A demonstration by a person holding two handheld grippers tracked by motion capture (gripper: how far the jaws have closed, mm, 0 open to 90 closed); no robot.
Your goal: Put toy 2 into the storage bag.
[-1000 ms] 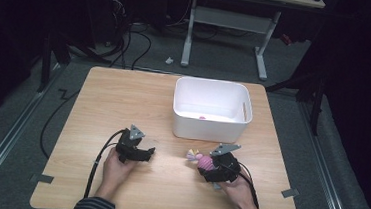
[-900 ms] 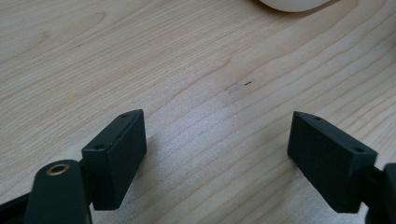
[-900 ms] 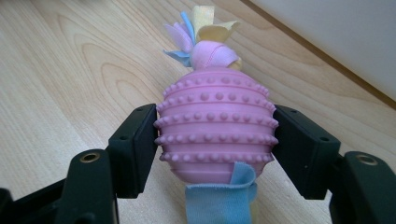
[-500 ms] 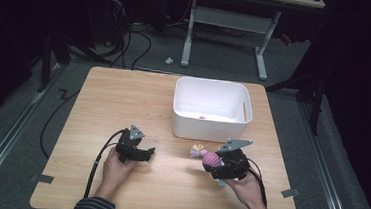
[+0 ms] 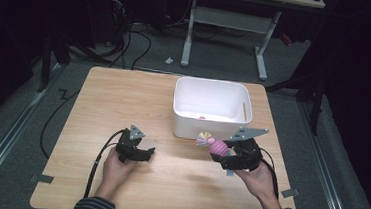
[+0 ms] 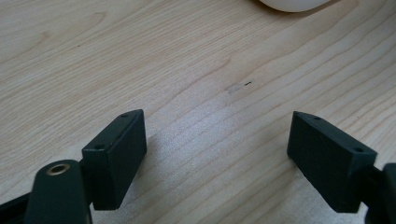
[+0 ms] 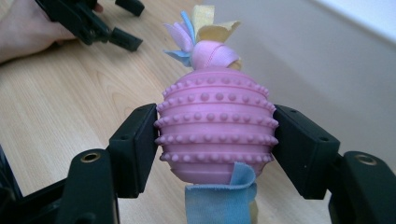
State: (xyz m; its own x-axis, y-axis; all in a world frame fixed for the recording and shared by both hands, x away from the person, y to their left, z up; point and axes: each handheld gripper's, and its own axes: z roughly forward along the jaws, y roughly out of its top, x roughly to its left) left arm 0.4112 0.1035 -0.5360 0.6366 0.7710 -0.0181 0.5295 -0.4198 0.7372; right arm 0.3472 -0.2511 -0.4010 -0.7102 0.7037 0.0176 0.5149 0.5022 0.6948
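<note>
A pink studded rubber ball toy [image 7: 215,128] with pastel fabric strips tied through it sits between the jaws of my right gripper [image 7: 215,149], which is shut on it. In the high view the right gripper [image 5: 220,152] holds the toy [image 5: 216,146] above the table, just in front of the white bin [image 5: 178,115]. My left gripper [image 5: 150,152] rests low on the wood at the left, held by a hand. The left gripper [image 6: 215,140] is open, with bare table between its jaws.
The white bin [image 7: 327,60] rises close behind the toy in the right gripper view. A small pink item [image 5: 202,118] lies inside the bin. The wooden table [image 5: 103,103] has free room at the left and back. A desk frame [image 5: 227,27] stands on the floor beyond.
My right gripper has risen off the table with the pink toy and moved slightly toward the bin. The left gripper has stayed put.
</note>
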